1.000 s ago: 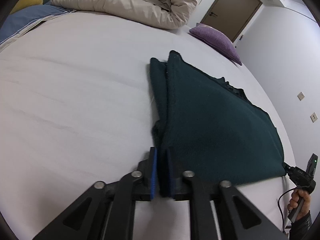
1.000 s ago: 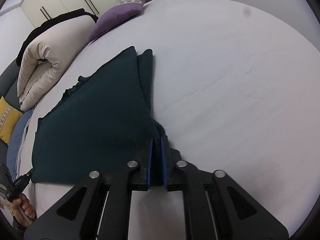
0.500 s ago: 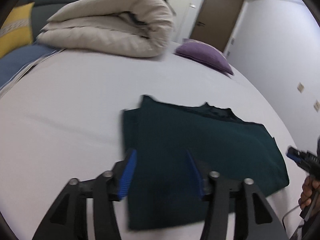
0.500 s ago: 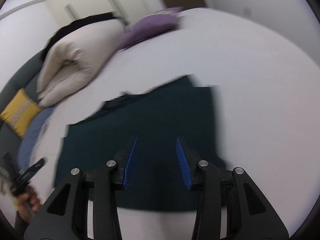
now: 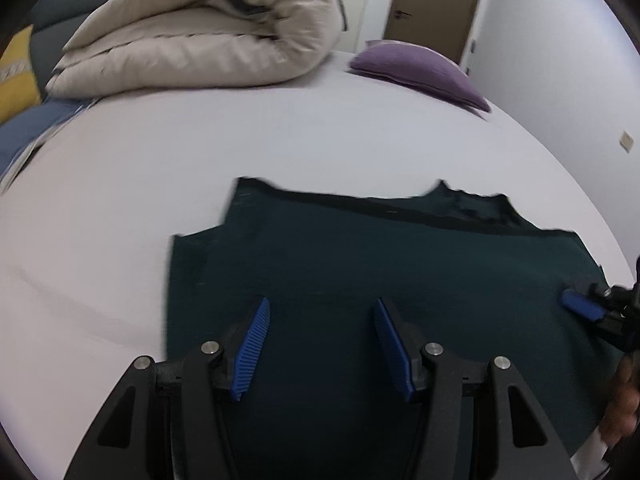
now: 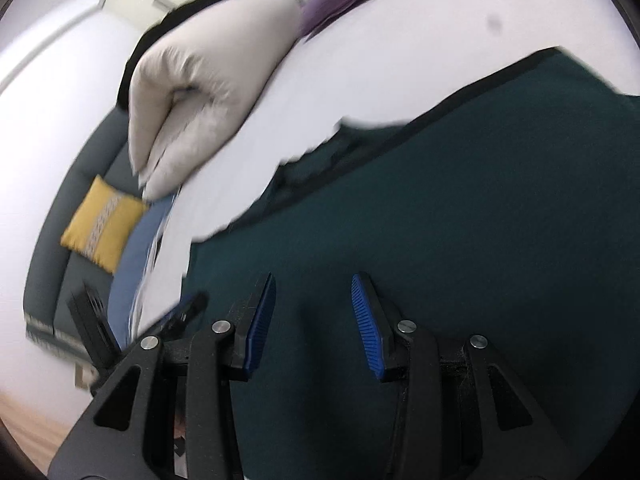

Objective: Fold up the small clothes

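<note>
Both the left gripper [image 5: 320,344] and right gripper [image 6: 314,320] are hovering open-jawed, gripping nothing, over the dark green garment [image 5: 400,272]; no writing is showing.

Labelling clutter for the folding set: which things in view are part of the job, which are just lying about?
In the job:
dark green garment, lying folded on the white bed
left gripper, open above it
right gripper, open above it

Lying about:
beige duvet, rolled up
purple pillow
yellow cushion
</note>
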`<state>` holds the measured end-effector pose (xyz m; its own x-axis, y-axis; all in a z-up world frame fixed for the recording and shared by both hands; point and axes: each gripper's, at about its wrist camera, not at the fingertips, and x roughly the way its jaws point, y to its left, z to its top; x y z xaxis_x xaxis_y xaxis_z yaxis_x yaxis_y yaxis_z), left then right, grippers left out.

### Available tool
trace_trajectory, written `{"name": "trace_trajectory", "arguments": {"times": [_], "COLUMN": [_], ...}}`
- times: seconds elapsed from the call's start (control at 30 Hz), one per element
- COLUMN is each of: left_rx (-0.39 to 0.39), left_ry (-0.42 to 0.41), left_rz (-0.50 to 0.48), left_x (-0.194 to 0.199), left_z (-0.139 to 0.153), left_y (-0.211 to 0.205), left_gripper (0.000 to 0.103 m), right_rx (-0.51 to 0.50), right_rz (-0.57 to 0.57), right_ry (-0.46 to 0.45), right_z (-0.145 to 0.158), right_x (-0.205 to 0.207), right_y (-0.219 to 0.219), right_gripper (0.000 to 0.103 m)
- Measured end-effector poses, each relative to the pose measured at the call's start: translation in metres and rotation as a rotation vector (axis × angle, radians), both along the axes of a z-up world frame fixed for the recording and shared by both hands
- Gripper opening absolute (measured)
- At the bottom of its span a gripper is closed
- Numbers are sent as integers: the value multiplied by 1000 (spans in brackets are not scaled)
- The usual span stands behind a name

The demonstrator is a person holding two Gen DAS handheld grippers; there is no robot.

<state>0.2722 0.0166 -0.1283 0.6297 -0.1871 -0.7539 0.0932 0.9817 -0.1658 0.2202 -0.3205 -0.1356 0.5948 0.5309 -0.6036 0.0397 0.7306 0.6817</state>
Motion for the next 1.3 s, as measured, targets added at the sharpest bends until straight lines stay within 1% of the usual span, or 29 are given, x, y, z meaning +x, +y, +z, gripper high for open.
{"name": "trace_trajectory", "arguments": {"times": [0.07,0.1,0.17,0.23,0.33,0.37,0.4,0.43,0.47,0.5,0.53,0.6,0.63,0.7,0.77,0.8,0.87,0.9,0.97,1.0,1.03,1.1,1.2,1.3], "left_rx": [-34,-30,-10,-4,-4,-1,5,11,19,25,25,43,56,67,105,108,118,123,126,125,123,125,126,123], "left_ry": [-7,-12,-25,-34,-41,-37,-32,-29,-32,-36,-41,-45,-43,-23,5,12,29,30,34,33,32,26,24,25], "left_rz": [-7,-12,-25,-31,-29,-25,-19,-16,-14,-15,-25,-55,-60,-68,-53,-50,-54,-57,-60,-59,-57,-57,-60,-67], "left_x": [-2,-4,-10,-14,-23,-27,-30,-35,-43,-49,-58,-74,-80,-89,-93,-94,-95,-95,-94,-95,-96,-98,-98,-97], "left_z": [-4,-5,-5,-6,-5,-4,-3,1,6,10,14,18,17,10,0,-3,-5,-5,-6,-7,-7,-8,-9,-9], "left_y": [10,12,14,16,23,26,28,27,24,20,12,-8,-15,-24,-26,-24,-24,-24,-24,-24,-24,-24,-24,-23], "left_gripper": [58,58,58,58,58,58,58,58,58,59,61,64,65,65,66,69,70,70,70,71,71,71,71,71], "right_rx": [31,58,66,102,48,36,29,44,44,23,14,48,63,59,63,62,28,21,74,97,97,94,136,153], "right_rz": [-34,-69,-137,-196,-264,-301,-337,-363,-374,-377,-367,-271,-209,-43,68,137,183,175,154,119,95,26,-99,-198], "right_ry": [-15,-19,-21,-48,-65,-64,-49,-43,-40,-42,-48,-62,-58,-28,-9,7,31,28,23,29,27,22,17,9], "right_z": [-4,-7,-9,-12,-10,-9,-9,-7,-4,3,8,15,15,10,3,-4,-17,-20,-25,-26,-26,-24,-27,-30], "right_x": [2,0,-6,-19,-38,-47,-54,-62,-71,-79,-85,-93,-93,-88,-85,-83,-81,-80,-79,-79,-80,-87,-98,-111], "right_y": [-23,-40,-69,-100,-127,-139,-147,-155,-158,-153,-147,-110,-88,-27,15,39,61,63,52,38,30,0,-54,-94], "right_gripper": [38,37,37,31,30,33,33,33,35,37,37,38,41,41,42,42,43,42,42,42,42,42,42,42]}}
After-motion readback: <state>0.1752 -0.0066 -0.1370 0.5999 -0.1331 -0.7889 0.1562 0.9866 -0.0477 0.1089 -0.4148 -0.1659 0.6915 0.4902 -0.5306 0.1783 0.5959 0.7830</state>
